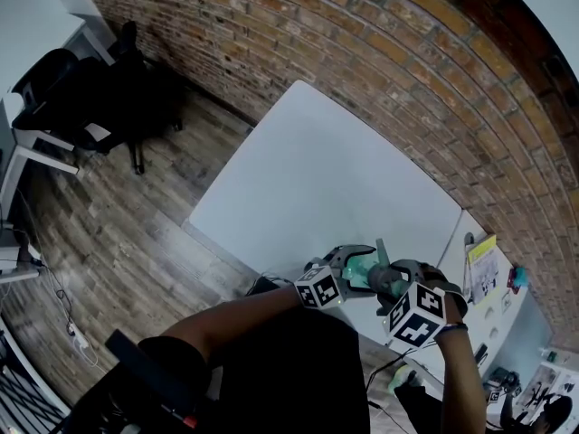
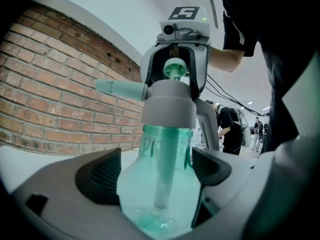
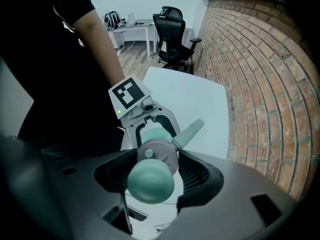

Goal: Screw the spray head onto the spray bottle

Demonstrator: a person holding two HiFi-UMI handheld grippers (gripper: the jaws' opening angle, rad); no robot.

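Note:
I hold a translucent green spray bottle [image 2: 162, 184] upright in the air, near the front edge of the white table [image 1: 335, 179]. My left gripper [image 2: 157, 171] comes in level, shut on the bottle's body with a pad pressing each side. The grey spray head [image 3: 161, 153] sits on the bottle neck, its nozzle [image 3: 189, 132] pointing away toward the table and its green top knob [image 3: 150, 181] facing the camera. From above, my right gripper [image 3: 157, 170] points down, shut on the spray head. In the head view, the two grippers meet at the bottle [image 1: 360, 275].
A brick wall [image 1: 407, 70] runs behind the table. A black office chair [image 1: 90, 89] and a white desk stand on the wood floor at far left. A second white surface [image 1: 493, 287] with papers and small items lies to the right.

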